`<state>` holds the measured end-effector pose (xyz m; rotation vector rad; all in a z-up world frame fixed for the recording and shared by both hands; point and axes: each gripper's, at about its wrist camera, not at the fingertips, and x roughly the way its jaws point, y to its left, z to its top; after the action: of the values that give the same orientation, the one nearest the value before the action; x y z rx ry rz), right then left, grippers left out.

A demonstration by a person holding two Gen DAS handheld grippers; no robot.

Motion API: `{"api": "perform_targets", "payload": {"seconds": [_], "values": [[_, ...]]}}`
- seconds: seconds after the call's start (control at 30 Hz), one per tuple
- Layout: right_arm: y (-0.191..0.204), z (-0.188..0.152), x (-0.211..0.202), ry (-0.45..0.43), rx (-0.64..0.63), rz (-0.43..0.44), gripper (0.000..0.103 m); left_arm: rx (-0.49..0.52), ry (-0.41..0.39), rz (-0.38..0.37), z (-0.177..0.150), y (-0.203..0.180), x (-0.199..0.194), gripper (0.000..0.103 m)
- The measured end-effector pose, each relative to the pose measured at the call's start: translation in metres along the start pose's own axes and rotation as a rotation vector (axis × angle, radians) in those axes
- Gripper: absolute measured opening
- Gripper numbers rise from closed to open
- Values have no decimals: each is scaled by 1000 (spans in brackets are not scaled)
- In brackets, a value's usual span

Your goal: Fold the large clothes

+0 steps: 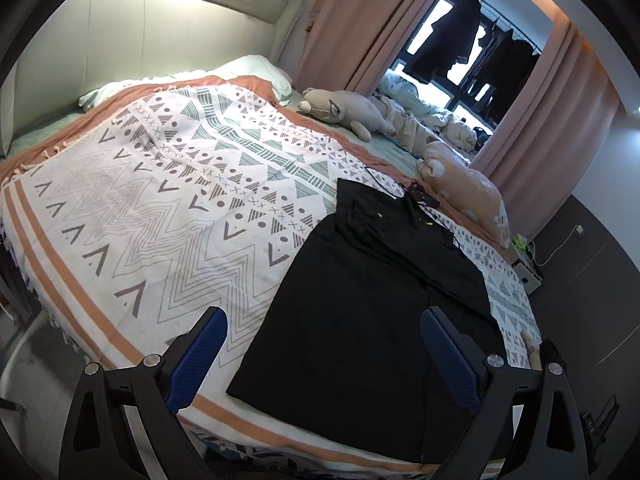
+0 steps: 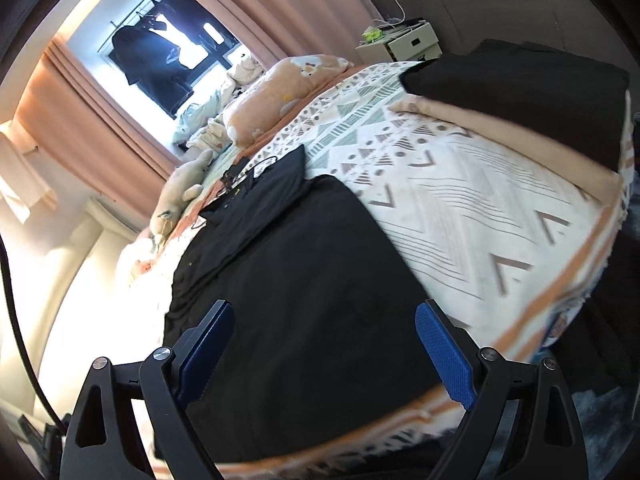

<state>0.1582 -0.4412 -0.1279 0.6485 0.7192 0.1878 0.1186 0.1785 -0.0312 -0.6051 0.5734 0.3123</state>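
Here the black garment point(image 1: 360, 300) lies flat on the patterned blanket point(image 1: 140, 200), just ahead of the left gripper point(image 1: 324, 344); the right gripper point(image 2: 324, 344) hovers above it; both grippers gape wide, holding nothing; the cloth looks smooth.

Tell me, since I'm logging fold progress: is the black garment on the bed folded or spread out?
Partly folded. The black garment lies flat as a narrow panel with straight side edges on the patterned blanket; collar end still extended.

The left hand-held gripper point(image 1: 324, 344) and the right hand-held gripper point(image 2: 325, 344) both have their jaws spread wide, gripping nothing.
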Motion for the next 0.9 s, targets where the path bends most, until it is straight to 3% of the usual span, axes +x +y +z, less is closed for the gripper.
{"api": "perform_targets", "payload": {"seconds": [0.33, 0.6, 0.7, 0.83, 0.9], "values": [[-53, -26, -35, 10, -15, 6, 93, 13, 4, 13, -35, 26, -41, 97], [-73, -29, -40, 12, -11, 31, 92, 30, 60, -14, -53, 47, -34, 91], [-76, -29, -34, 17, -21, 21, 88, 10, 103, -30, -62, 58, -20, 82], [-78, -28, -19, 31, -17, 25, 80, -21, 175, -32, -68, 74, 14, 63], [-81, -27, -9, 42, -6, 26, 77, -49, 202, -34, -69, 81, 29, 58]]}}
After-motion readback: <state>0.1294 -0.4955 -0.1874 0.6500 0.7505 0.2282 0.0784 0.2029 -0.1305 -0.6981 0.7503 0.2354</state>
